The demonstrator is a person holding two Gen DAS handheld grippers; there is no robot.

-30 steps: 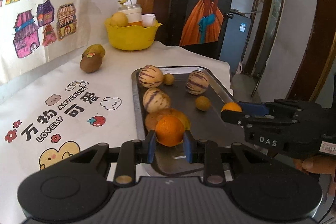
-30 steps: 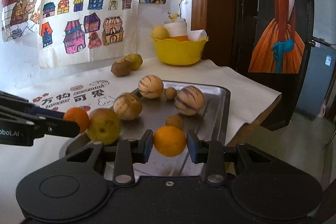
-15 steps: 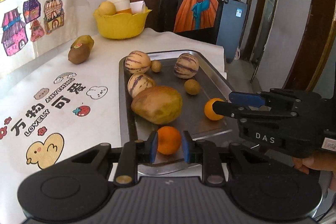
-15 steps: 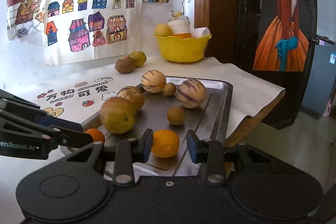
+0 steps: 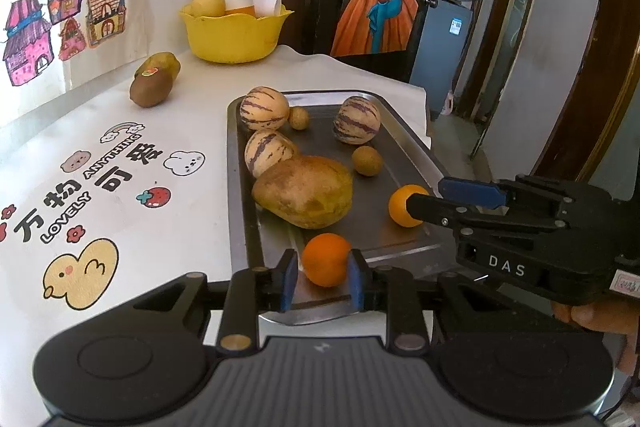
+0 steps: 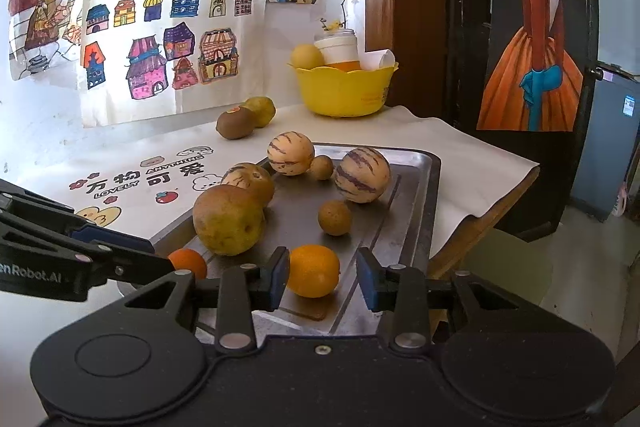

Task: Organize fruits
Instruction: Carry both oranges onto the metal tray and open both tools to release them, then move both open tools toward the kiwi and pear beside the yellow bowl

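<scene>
A: Where does your left gripper point(image 5: 322, 279) stand?

B: Its blue pads are pressed against both sides of a small orange point(image 5: 326, 259) — you have that fruit clamped at the near end of the metal tray point(image 5: 404, 131). From the right wrist view the same orange point(image 6: 188, 262) peeks out just past the left gripper's tip point(image 6: 160, 265), low over the tray's near left corner.

A: And your right gripper point(image 6: 322, 281)?

B: Its jaws are opening. A second orange point(image 6: 314, 270) sits between them, resting on the tray floor. Its left side is up against the left pad point(image 6: 279, 277); the right pad stands clear of it, with a gap showing tray between pad and peel. So you are no longer squeezing it.

A: Where does that fruit lie from the other side?

B: In the left wrist view the second orange point(image 5: 406, 206) is at the tray's right edge, partly hidden behind the tip of your right gripper point(image 5: 436, 201).

A: What else is in the tray?

B: A large brownish-yellow fruit point(image 5: 306, 197) near the middle, touching one of three striped melons point(image 5: 270, 151), and two small brown round fruits point(image 5: 367, 160) — all farther from you than both oranges. A kiwi point(image 5: 152, 89) lies on the printed cloth point(image 5: 120, 187), and a yellow bowl point(image 5: 236, 35) stands at the back.
</scene>
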